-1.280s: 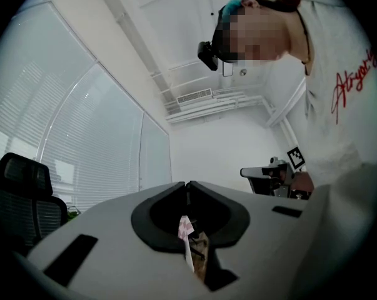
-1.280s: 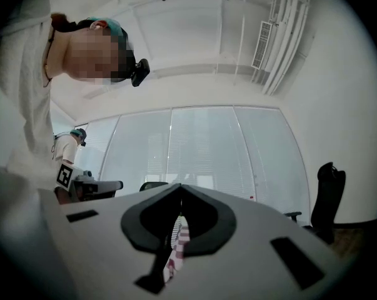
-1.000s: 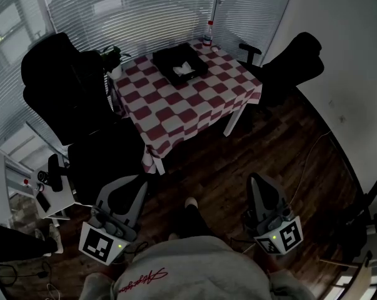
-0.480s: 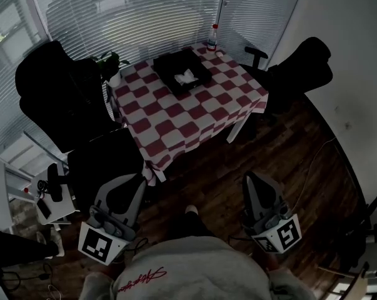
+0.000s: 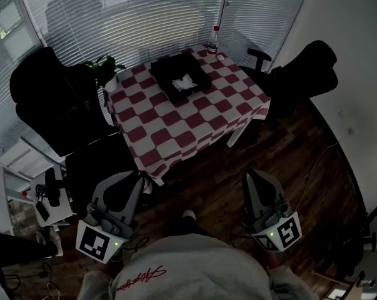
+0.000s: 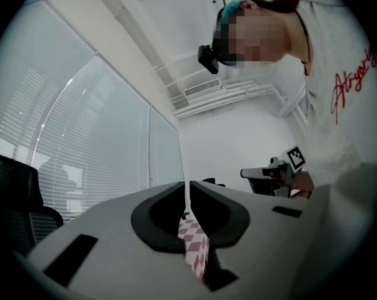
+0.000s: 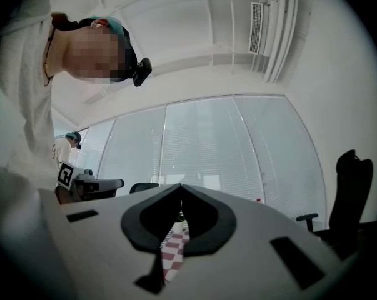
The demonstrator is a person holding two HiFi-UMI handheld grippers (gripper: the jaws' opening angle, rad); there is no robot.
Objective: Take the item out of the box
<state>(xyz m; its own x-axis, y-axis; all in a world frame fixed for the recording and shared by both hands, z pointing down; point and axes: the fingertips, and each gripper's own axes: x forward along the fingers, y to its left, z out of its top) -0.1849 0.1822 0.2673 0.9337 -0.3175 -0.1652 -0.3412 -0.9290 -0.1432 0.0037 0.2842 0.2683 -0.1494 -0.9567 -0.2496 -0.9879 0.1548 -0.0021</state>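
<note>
The checked cloth (image 5: 194, 114) looks soft and matt. The floor (image 5: 301, 167) is dark wood planks with a faint sheen. The left hand-held gripper (image 6: 188, 189) and right hand-held gripper (image 7: 180, 192) have smooth, matt grey plastic shells.

No word can be read in full: the red script lettering (image 5: 141, 276) on the person's grey sweatshirt (image 5: 194, 269) is too small in the head view and cut off at the edge in the left gripper view. The only other signs are black-and-white square markers, one on the cube (image 5: 99, 244) of the left gripper (image 5: 138, 179) and one on the cube (image 5: 282, 235) of the right gripper (image 5: 251, 175).
</note>
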